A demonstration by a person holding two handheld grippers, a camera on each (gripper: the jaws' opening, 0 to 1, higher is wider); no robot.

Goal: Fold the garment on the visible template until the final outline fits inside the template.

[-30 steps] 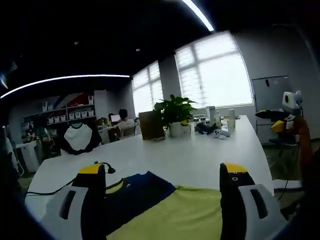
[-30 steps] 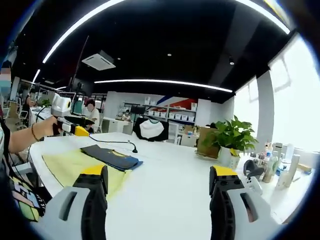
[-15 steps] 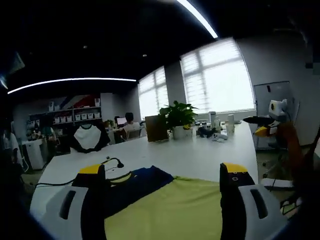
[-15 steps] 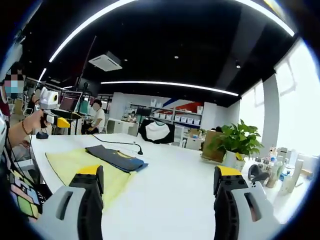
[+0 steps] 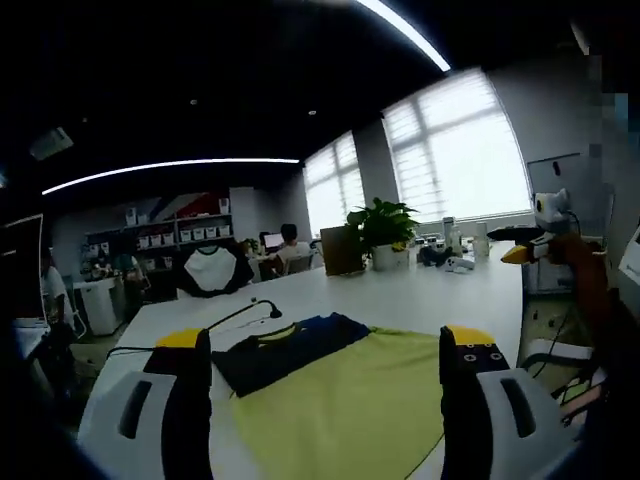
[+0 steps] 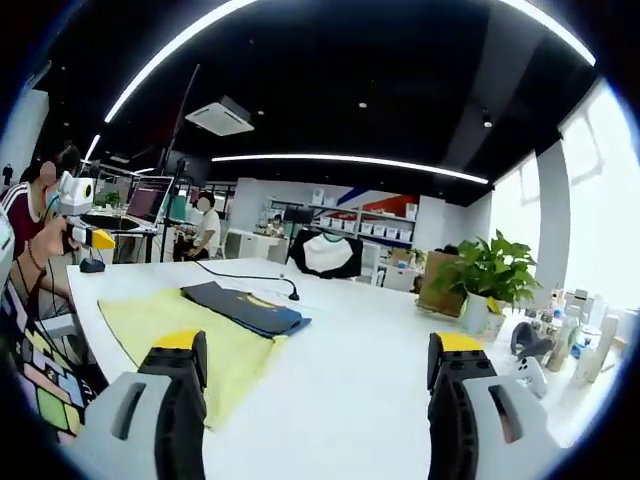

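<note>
A dark navy garment (image 5: pixel 290 345) with yellow trim lies folded on the far part of a yellow-green template sheet (image 5: pixel 350 410) on the white table (image 5: pixel 420 295). My left gripper (image 5: pixel 326 338) hovers over the near table edge, open with nothing between its jaws. In the right gripper view the garment (image 6: pixel 245 308) and the template (image 6: pixel 160 320) lie to the left on the table. My right gripper (image 6: pixel 318 345) stands open over bare table. A hand holds the left gripper (image 6: pixel 75 205) up at the far left, and the right gripper (image 5: pixel 545 225) shows at the far right.
A black cable with a gooseneck end (image 5: pixel 250 310) runs just beyond the garment. A potted plant (image 6: pixel 485 280), bottles and a game controller (image 6: pixel 530 375) stand at the table's far end. People sit at desks behind, by shelves and a chair with a black-and-white shirt (image 5: pixel 210 270).
Both cameras have swung, so garment and template now sit more fully in each view. The garment itself has not moved. Both grippers stay open.
</note>
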